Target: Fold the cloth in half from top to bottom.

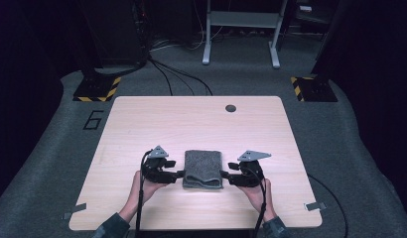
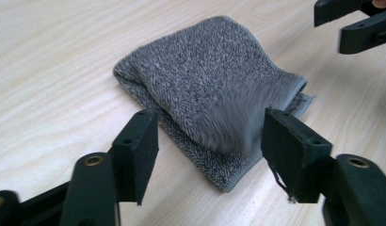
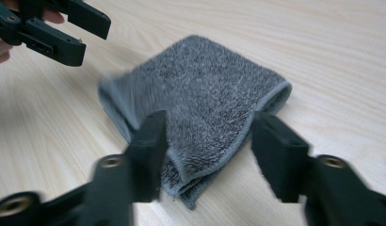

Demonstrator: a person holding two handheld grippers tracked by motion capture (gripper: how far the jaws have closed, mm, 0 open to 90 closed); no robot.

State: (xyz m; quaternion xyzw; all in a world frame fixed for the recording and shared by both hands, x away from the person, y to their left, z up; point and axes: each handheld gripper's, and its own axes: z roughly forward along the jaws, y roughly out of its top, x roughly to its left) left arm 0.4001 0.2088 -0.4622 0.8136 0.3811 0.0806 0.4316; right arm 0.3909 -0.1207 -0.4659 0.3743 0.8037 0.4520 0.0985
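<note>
Near the person's edge of the wooden table [image 1: 142,124], midway between the two hands, a grey towel [image 1: 203,169] lies folded into a small thick rectangle, its layered edges stacked at the near end. Judging from how neatly it sits, the folding looks finished or close to it (whether another fold is meant I cannot tell), and what remains seems to be little more than drawing the tools clear. On the left, the left gripper [image 1: 180,174] has its jaws apart, straddling the near left corner of the towel; in the left gripper view the pads stand on either side of the cloth without pressing it. On the right, the right gripper [image 1: 224,174] is likewise parted around the near right corner, clamped on nothing, its tips just beside the towel's edge.
</note>
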